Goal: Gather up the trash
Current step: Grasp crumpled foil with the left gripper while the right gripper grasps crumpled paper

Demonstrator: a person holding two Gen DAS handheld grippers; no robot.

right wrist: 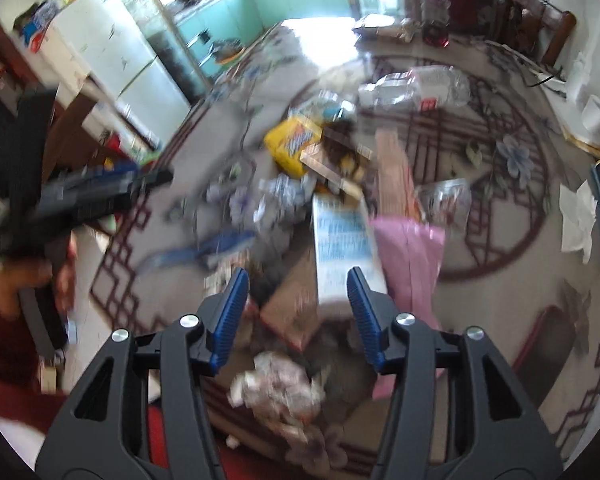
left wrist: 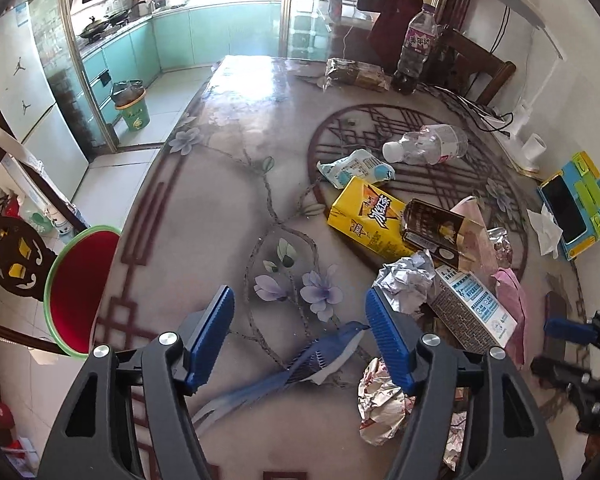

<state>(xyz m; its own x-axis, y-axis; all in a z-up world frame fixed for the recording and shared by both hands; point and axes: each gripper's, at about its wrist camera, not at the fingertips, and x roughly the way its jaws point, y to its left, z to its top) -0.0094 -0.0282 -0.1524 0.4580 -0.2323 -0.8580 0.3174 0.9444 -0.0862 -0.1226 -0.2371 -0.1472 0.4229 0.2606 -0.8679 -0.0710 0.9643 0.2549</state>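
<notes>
Step in hand, as I judge it: between picks, both my grippers coming in over the table (left wrist: pixel 228 128) toward the trash pile, nothing carried. The red bin (left wrist: pixel 80 288) with its green rim sits off the table's left edge, near my left side; that looks like the drop point.

Pile sits right of centre on the table: yellow drink carton (left wrist: pixel 364 216), dark carton (left wrist: pixel 436 228) touching it, white-and-blue box (left wrist: pixel 472 308), pink bag (left wrist: pixel 512 300) beside that box, clear bottle (left wrist: pixel 428 144) lying farther back, blue-white wrapper (left wrist: pixel 356 168) behind the yellow carton.

My left gripper (left wrist: pixel 300 320) hangs above the painted flowers, jaws well apart, nothing between them. Its right finger is just beside the crumpled foil ball (left wrist: pixel 404 284); contact I cannot tell. A second foil wad (left wrist: pixel 384 404) lies under that finger's base.

My right gripper (right wrist: pixel 298 292) is over the near end of the pile, view blurred. Jaws apart, empty; the white-and-blue box (right wrist: pixel 342 236) lies just ahead, partly between the tips, not pinched. A crumpled wad (right wrist: pixel 276 384) sits below.

Next move likely calls for dropping onto one piece, closing, then carrying to the bin.
</notes>
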